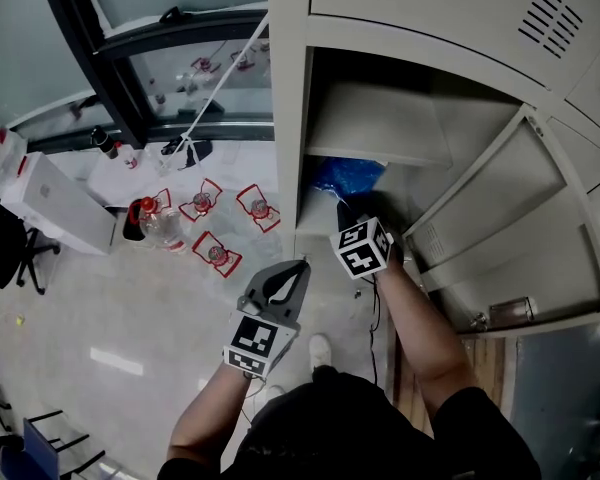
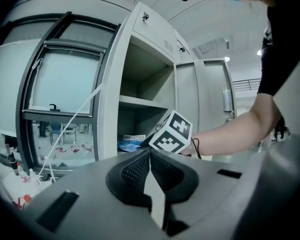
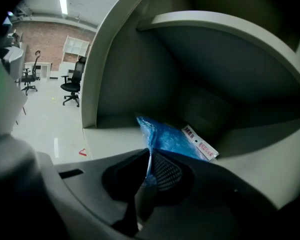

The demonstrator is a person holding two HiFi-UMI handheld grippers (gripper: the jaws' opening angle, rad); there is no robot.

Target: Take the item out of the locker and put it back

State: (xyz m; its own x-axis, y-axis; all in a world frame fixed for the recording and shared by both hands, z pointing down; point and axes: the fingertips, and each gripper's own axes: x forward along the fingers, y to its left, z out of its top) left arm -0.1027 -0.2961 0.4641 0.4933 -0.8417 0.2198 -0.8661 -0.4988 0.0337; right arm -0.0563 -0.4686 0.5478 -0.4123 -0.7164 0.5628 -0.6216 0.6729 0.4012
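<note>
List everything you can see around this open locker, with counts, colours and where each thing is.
locker: one, pale grey, door open.
shelf: one, pale grey, inside the locker.
blue bag: one, white label, under the shelf.
bottles: several, clear, floor left of the locker.
white box: one, floor, far left.
left gripper: one, grey, shut, empty, outside the locker.
right gripper: one, grey, shut on the blue bag.
</note>
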